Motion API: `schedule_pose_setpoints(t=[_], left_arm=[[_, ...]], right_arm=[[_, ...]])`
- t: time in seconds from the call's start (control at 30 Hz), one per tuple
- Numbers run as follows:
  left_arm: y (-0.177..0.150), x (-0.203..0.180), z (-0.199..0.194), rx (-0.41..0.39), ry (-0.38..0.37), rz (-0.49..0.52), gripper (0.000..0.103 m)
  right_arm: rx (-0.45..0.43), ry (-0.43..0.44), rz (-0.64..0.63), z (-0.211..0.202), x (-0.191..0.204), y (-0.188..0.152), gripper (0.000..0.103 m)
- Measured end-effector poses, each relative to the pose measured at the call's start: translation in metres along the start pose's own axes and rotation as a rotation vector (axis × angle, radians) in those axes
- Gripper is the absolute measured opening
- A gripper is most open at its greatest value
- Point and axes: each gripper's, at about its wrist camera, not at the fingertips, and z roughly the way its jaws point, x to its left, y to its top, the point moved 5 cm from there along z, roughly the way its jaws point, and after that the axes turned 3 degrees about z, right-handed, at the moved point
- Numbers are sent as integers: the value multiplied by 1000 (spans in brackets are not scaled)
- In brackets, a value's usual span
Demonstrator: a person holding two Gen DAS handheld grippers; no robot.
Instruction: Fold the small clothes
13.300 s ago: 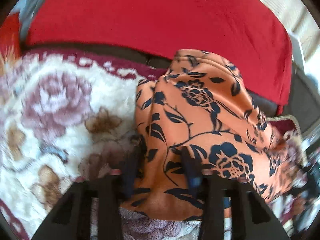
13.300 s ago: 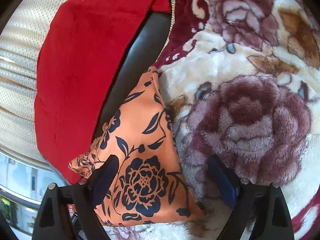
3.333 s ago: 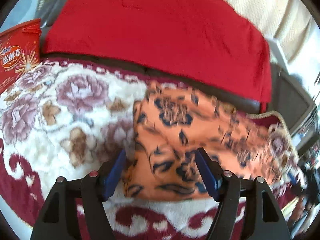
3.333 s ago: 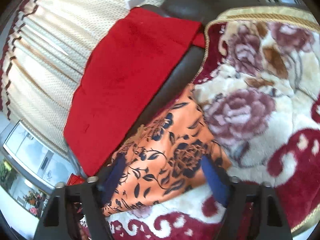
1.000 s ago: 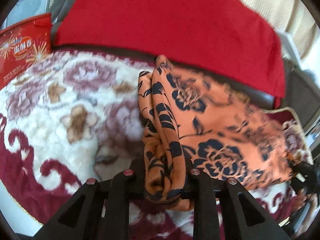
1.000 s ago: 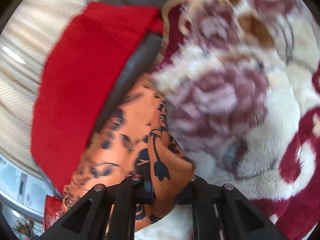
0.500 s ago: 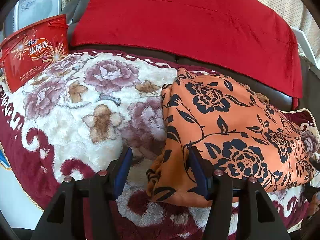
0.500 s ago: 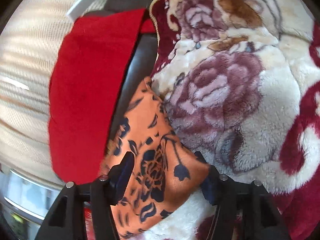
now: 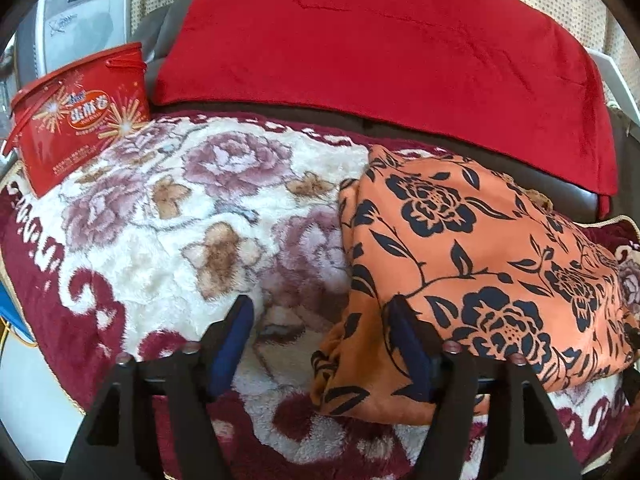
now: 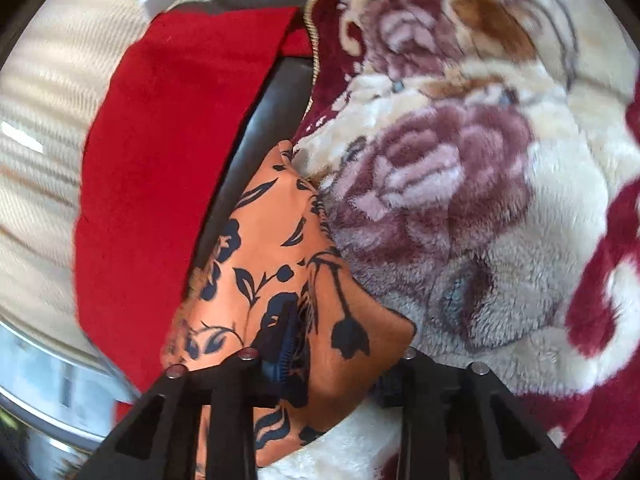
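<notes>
An orange garment with a black flower print lies folded on the plush floral blanket. My left gripper is open at the garment's near left corner, its right finger resting on the cloth edge and its left finger over bare blanket. In the right wrist view the same garment runs away from me along the blanket's edge. My right gripper is open, and the garment's near corner lies loose between its fingers.
A red cushion leans on the dark sofa back behind the garment. A red gift box stands at the blanket's far left. The blanket's maroon border marks its near edge. Cream curtains hang beyond the sofa.
A second ago both grippers were shut on bunched garment corners. Both have opened and let go, the garment has settled flat, and both grippers have drawn back a little.
</notes>
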Motion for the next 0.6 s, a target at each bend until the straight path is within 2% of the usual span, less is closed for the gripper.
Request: schedule_pose_setpoints(t=[0.07,0.13,0.2,0.27,0.37,0.43,0.5,0.6], left_arm=[[4,2,-3,-10,8,2,74],[13,8,-13,-54,22,-12,75],[25,15,-27,-106,28,-40,79],[36,15,-38,-141,0,-52,82],[53,-5,-48,-162,-48,1,82],[61,-33,-44,-141,-97,75,85],[62,-64,-28,-67,-127,158,87],[53,-102,9,29,-105,270,87]], right_arm=[[11,40,36,-1,-3,1,40],[18,78,39,-1,0,1,54],[23,91,24,-1,4,0,57],[24,91,19,0,6,-1,58],[26,105,38,1,5,1,58],[27,110,37,-1,5,2,57],[2,95,28,-10,6,5,57],[-100,76,38,-35,-2,19,59]])
